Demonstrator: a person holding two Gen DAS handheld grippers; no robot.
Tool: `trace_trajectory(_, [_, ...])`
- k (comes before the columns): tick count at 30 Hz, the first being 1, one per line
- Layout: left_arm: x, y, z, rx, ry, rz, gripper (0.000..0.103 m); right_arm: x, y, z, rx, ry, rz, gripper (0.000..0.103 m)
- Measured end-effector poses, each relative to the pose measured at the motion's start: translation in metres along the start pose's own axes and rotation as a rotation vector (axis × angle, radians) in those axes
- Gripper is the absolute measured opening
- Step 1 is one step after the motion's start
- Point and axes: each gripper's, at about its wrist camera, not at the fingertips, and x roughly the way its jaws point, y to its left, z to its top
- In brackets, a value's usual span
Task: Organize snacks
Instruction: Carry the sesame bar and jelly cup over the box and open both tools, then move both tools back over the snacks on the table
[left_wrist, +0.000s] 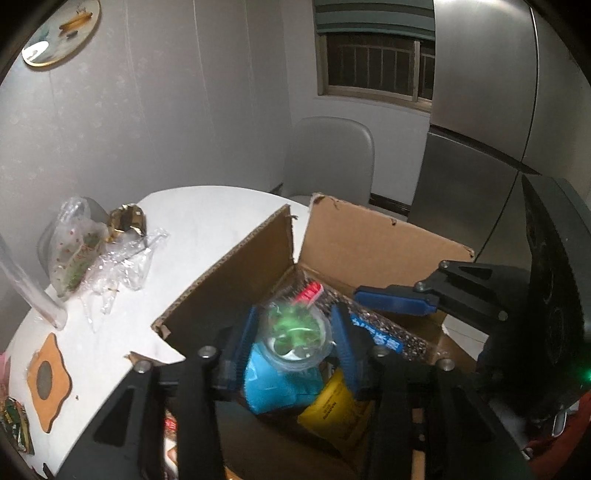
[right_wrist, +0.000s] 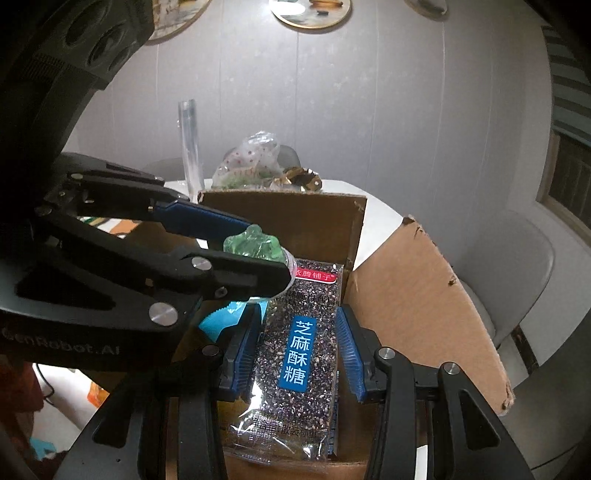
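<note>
My left gripper (left_wrist: 295, 332) is shut on a clear cup of green jelly (left_wrist: 295, 334) and holds it over the open cardboard box (left_wrist: 369, 240). The cup also shows in the right wrist view (right_wrist: 255, 245), pinched between the left gripper's fingers (right_wrist: 207, 221). My right gripper (right_wrist: 299, 343) is open, its blue pads on either side of a sesame candy packet (right_wrist: 299, 343) that lies in the box (right_wrist: 417, 291). The right gripper's finger also shows in the left wrist view (left_wrist: 395, 301). A blue packet (left_wrist: 273, 387) and a yellow packet (left_wrist: 332, 410) lie in the box.
A white round table (left_wrist: 207, 236) holds a plastic bag of snacks (left_wrist: 74, 254), a gold wrapper (left_wrist: 127, 219), clear wrapping (left_wrist: 125, 266), a clear tube (left_wrist: 26, 291) and an orange coaster (left_wrist: 48, 380). A grey chair (left_wrist: 332, 158) and a steel fridge (left_wrist: 480, 110) stand behind.
</note>
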Motion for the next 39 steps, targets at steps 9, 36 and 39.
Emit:
trace_trajectory(9, [-0.028, 0.005, -0.003, -0.013, -0.087, 0.024, 0.089, -0.012, 0.006, -0.002, -0.008, -0.013, 0.029, 0.074])
trace_trajectory(36, [-0.172, 0.054, -0.097, -0.144, -0.279, 0.165, 0.102, -0.091, 0.108, 0.021, -0.152, -0.171, 0.013, 0.086])
trace_trajectory(39, [-0.183, 0.071, -0.117, -0.189, -0.282, 0.243, 0.102, -0.087, 0.128, 0.023, -0.181, -0.174, 0.045, 0.086])
